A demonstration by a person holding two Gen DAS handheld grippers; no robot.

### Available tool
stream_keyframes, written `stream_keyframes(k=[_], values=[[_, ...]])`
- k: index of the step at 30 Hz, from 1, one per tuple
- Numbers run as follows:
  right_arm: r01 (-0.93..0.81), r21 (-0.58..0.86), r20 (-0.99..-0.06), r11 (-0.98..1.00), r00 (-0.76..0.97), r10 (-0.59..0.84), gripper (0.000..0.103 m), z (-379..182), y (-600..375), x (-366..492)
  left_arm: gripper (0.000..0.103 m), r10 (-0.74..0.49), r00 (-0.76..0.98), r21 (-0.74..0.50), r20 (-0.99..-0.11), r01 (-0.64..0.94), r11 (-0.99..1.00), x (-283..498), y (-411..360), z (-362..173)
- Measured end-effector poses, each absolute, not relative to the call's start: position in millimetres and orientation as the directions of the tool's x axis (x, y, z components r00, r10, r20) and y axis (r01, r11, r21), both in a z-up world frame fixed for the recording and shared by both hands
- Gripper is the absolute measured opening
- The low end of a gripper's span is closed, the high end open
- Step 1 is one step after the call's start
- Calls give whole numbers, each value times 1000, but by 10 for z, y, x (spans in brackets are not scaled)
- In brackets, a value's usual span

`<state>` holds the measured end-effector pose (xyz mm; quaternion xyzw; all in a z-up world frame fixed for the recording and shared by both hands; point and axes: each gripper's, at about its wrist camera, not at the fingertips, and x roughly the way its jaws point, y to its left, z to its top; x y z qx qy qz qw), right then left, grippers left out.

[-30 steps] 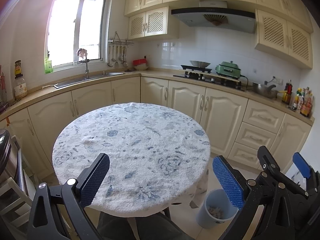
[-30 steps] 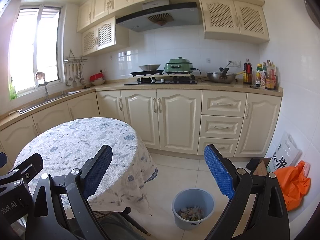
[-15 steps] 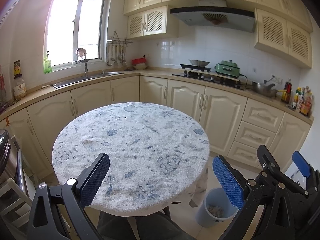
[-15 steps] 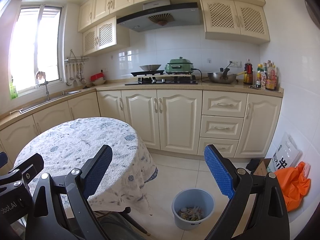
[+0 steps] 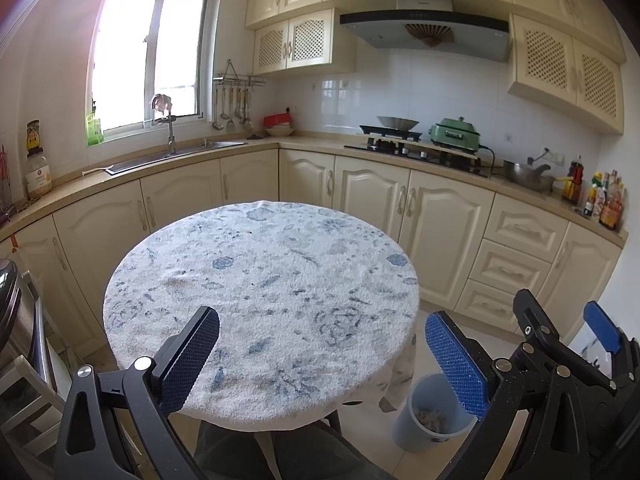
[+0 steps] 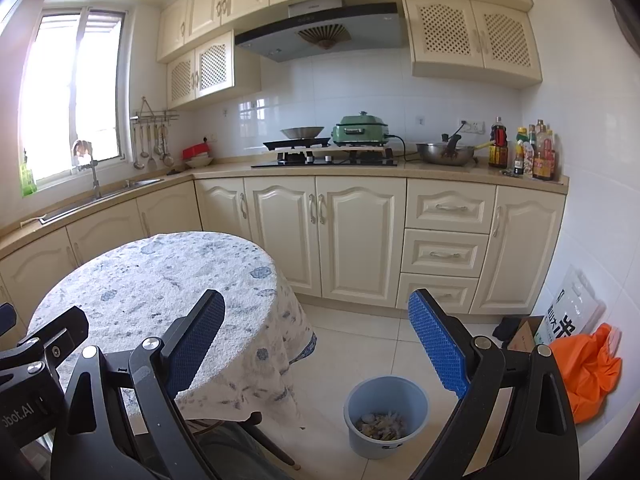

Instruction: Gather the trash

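Note:
A light-blue trash bin [image 6: 386, 416] stands on the floor tiles right of the round table [image 6: 160, 276], with scraps lying in its bottom. In the left wrist view the same bin [image 5: 430, 420] shows beyond the table [image 5: 260, 280], whose blue-patterned white cloth carries no loose items. My left gripper [image 5: 322, 354] hovers over the table's near edge, open and holding nothing. My right gripper [image 6: 316, 338] is held above the floor between table and bin, open as well. The right gripper [image 5: 568, 340] also appears at the right edge of the left wrist view.
Cream kitchen cabinets [image 6: 360, 236] wrap around behind, with a stove, a green cooker [image 6: 360, 130] and bottles on the counter. An orange bag [image 6: 588, 372], a cardboard box and a white sack lean by the right wall. A metal appliance [image 5: 12, 312] stands at far left.

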<state>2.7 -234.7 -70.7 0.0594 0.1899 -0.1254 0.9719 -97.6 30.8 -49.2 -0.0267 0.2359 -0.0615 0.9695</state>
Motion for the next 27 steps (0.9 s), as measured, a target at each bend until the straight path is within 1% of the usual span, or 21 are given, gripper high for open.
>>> stream_keyframes(k=[27], values=[[270,65,-382,961,896,-226,95,-738,-2345,36,102,-136,880,-78,-456,113,991,-984,309,-507]])
